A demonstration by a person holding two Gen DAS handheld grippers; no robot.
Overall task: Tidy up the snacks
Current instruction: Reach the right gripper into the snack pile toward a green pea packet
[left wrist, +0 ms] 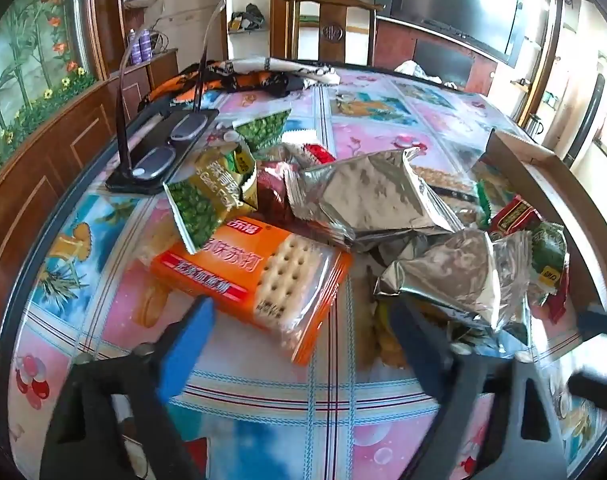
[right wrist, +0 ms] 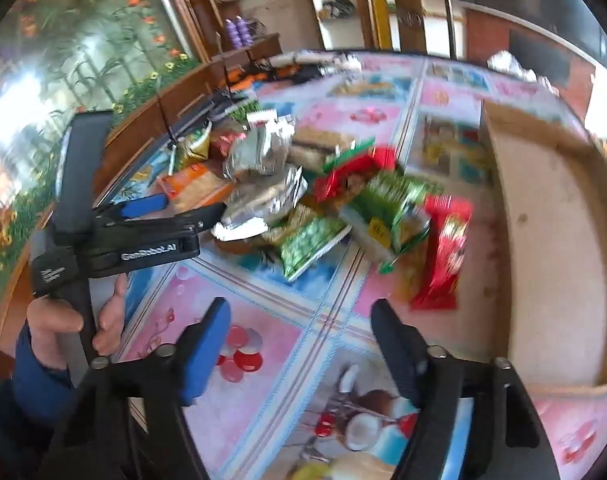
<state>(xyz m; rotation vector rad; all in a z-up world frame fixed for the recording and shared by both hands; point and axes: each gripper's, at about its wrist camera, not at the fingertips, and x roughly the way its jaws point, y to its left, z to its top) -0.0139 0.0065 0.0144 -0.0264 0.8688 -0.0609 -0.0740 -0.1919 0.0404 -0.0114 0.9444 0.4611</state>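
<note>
Your left tool [left wrist: 299, 328] stands open with nothing between its blue pads, tipped down over the counter [left wrist: 263, 400]; the near corner of the orange cracker pack [left wrist: 255, 276] lies just ahead of the gap, so you appear to be lining up a pick. Beyond it, a green pea packet [left wrist: 201, 204] leans on the pack, and silver foil bags [left wrist: 367, 200] are heaped ahead and to the right. Your right tool [right wrist: 299, 344] is open and empty too, with the red and green packets [right wrist: 387, 208] well ahead of it and the cardboard box [right wrist: 551, 264] to its right. Next, bring the left tool's pads down astride the pack's corner before closing, minding the leaning packet.
</note>
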